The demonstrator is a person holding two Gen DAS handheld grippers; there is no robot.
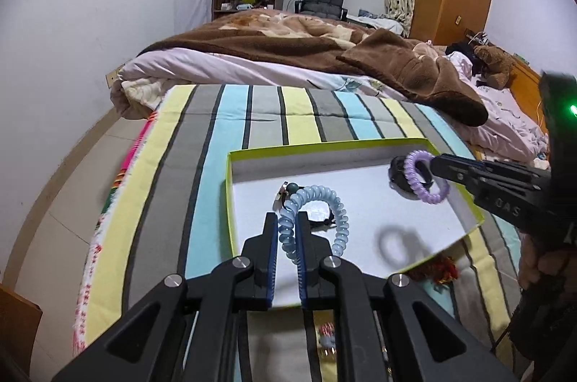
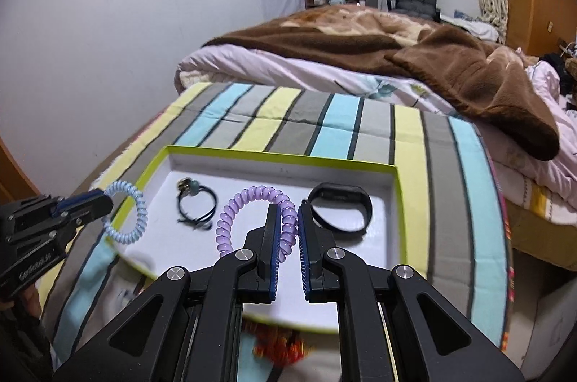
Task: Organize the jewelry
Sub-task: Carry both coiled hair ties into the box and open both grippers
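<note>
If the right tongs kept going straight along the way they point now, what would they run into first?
Most likely the white floor of the green-rimmed box, between the cord bracelet and the black band. The right tongs, shut on the purple coil, aim down into it; depth is unclear.

My right gripper (image 2: 286,230) has its jaws clamped on a lilac spiral plastic hair tie (image 2: 252,216), held above a shallow white cardboard tray with a lime-green rim (image 2: 281,158). In the tray lie a black cord bracelet with a green bead (image 2: 196,201) and a black rubber wristband (image 2: 340,207). At left, my left gripper (image 2: 104,201) holds a pale blue spiral hair tie (image 2: 130,212) over the tray's edge.
</note>
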